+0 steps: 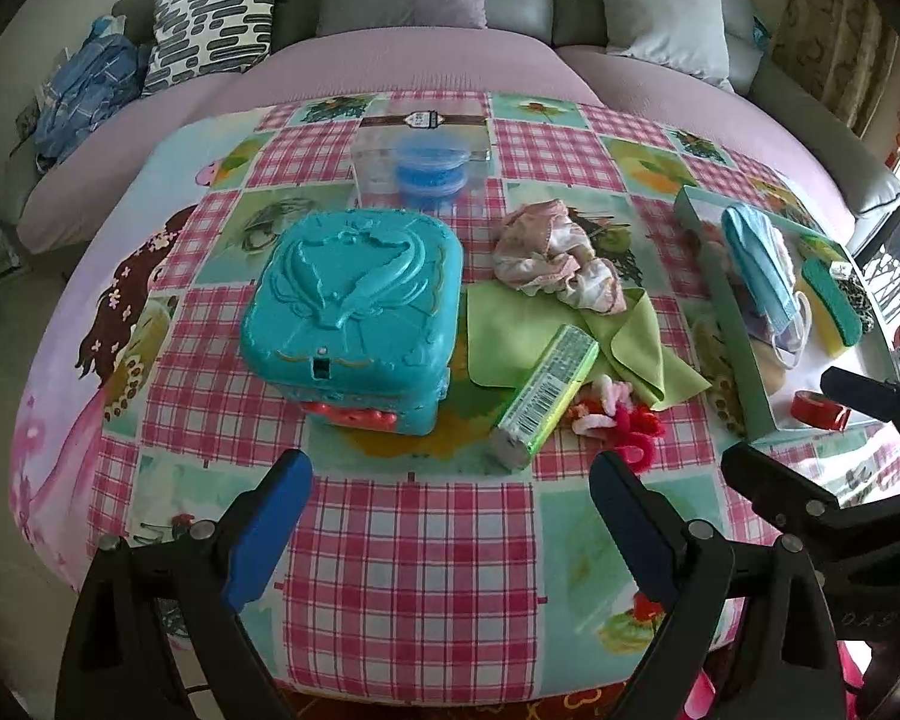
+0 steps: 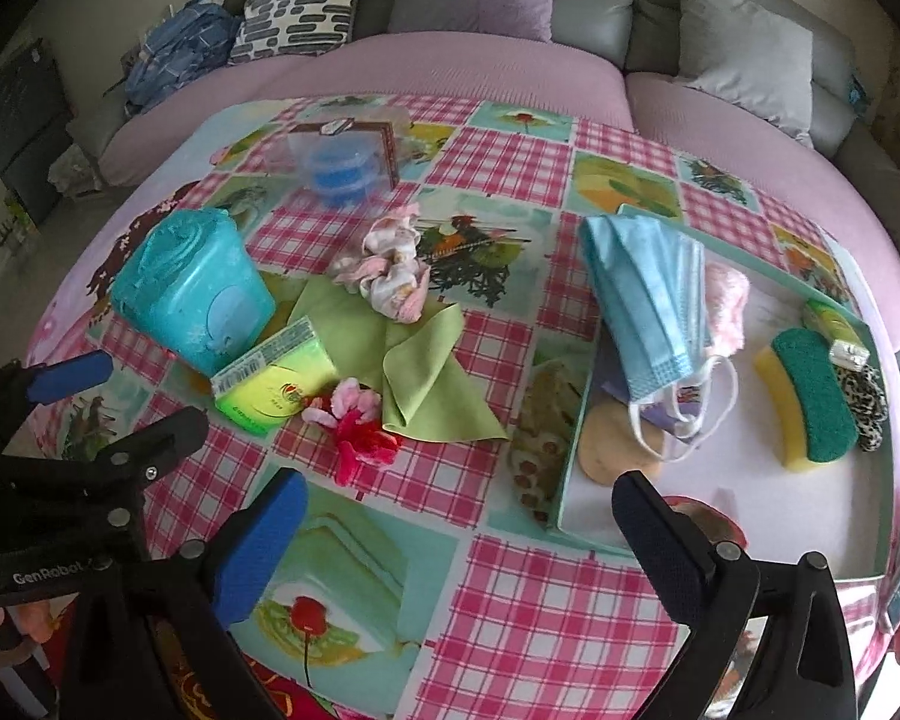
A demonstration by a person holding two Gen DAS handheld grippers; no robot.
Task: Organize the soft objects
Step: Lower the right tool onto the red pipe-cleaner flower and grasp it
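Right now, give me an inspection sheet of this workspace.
Surface: checkered tablecloth on a table.
Job's things: green cloth, crumpled pink cloth and fuzzy red-pink pieces loose; blue face mask and sponge in the tray.
Clutter: teal case, green tissue pack, clear box, red tape roll.
Grippers: left gripper and right gripper open, holding nothing.
Cables: nothing seen.
Surroundings: sofa with cushions behind.

"GenRobot" on the left gripper [image 2: 102,396]
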